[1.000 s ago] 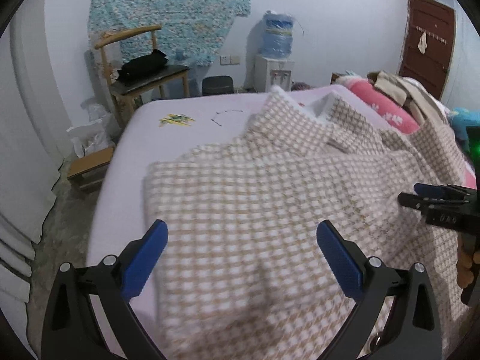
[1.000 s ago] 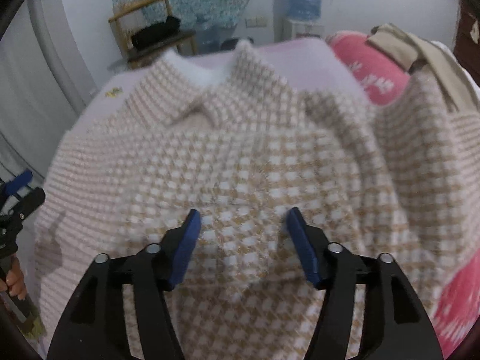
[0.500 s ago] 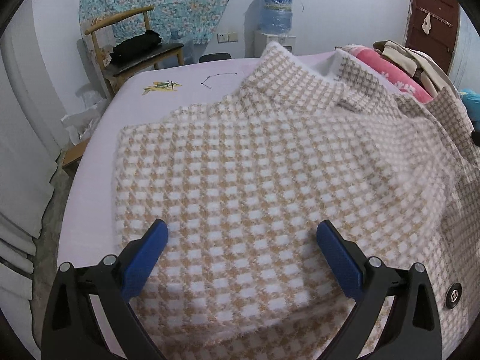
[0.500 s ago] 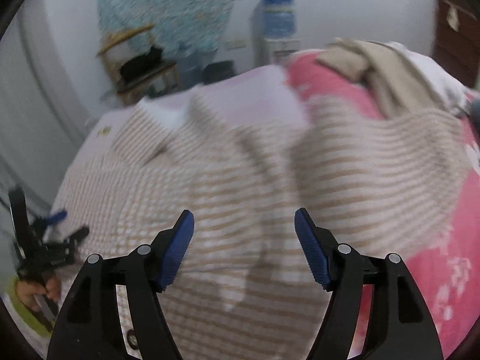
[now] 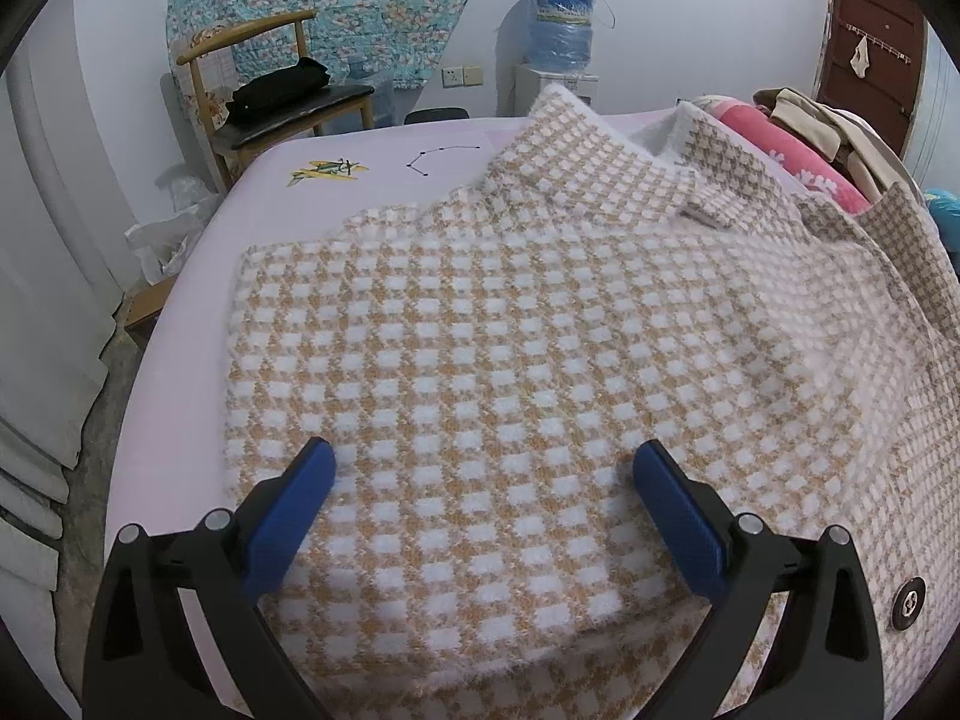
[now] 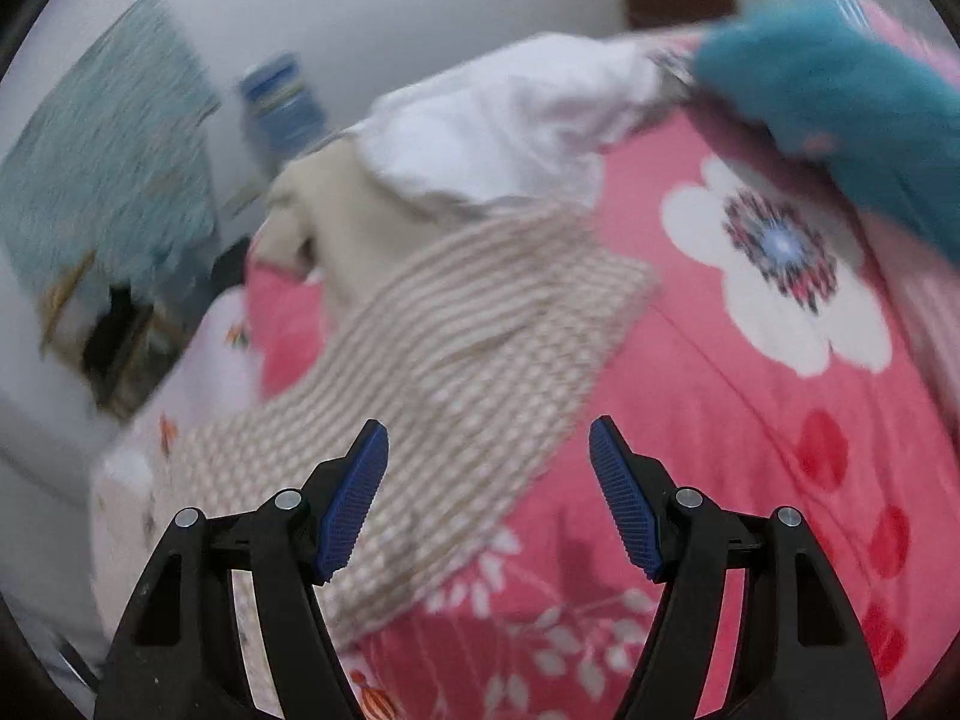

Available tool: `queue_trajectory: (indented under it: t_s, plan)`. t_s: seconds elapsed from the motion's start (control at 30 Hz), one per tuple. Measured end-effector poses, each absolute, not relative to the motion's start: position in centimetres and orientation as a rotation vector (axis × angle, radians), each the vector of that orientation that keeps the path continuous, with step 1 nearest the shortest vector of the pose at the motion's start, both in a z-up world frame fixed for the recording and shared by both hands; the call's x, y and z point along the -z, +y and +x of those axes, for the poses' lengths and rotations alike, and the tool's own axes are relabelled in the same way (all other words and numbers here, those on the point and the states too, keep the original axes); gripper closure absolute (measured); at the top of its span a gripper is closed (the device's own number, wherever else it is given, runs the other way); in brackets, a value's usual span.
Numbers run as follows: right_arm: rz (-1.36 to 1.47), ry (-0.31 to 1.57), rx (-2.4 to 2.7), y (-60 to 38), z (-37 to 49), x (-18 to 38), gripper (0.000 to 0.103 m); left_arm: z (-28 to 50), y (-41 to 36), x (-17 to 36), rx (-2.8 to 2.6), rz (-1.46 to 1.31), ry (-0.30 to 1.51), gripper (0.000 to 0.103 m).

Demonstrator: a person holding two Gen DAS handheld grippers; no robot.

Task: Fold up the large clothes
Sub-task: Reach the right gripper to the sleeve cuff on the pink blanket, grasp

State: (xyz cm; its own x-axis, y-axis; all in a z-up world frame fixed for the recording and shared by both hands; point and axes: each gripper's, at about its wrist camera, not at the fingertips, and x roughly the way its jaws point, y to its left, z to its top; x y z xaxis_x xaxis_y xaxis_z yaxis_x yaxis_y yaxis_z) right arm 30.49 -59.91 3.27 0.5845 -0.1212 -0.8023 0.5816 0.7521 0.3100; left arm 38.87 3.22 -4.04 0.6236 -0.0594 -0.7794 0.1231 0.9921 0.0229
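Note:
A large tan-and-white checked fuzzy coat lies spread on the pale lilac bed, collar at the far end, a snap button at its near right edge. My left gripper is open and empty, low over the coat's near part. My right gripper is open and empty, over the end of the coat's sleeve, which lies on a pink floral quilt. The right wrist view is blurred.
A wooden chair with a black bag and a water dispenser stand beyond the bed. Beige and white clothes and a teal item are piled on the quilt. The pink quilt lies right of the coat.
My right gripper has swung right, off the coat's body to the sleeve end on the pink quilt. My left gripper moved closer in over the coat. Both stayed open.

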Motion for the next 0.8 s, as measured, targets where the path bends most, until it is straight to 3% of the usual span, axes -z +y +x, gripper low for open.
queue_trajectory:
  t_s: [0.37, 0.7, 0.8]
  plan:
    - [0.776, 0.851, 0.573, -67.0, 33.7, 1.8, 0.057, 38.8, 3.1, 4.0, 0.104, 0.079, 0.892, 0.005]
    - [0.845, 0.801, 0.603, -68.8, 35.7, 5.3, 0.056, 38.8, 3.1, 4.1, 0.104, 0.078, 0.891, 0.005]
    - [0.804, 0.81, 0.619, -68.4, 35.8, 5.1, 0.067, 38.8, 3.1, 4.1, 0.104, 0.079, 0.891, 0.005]
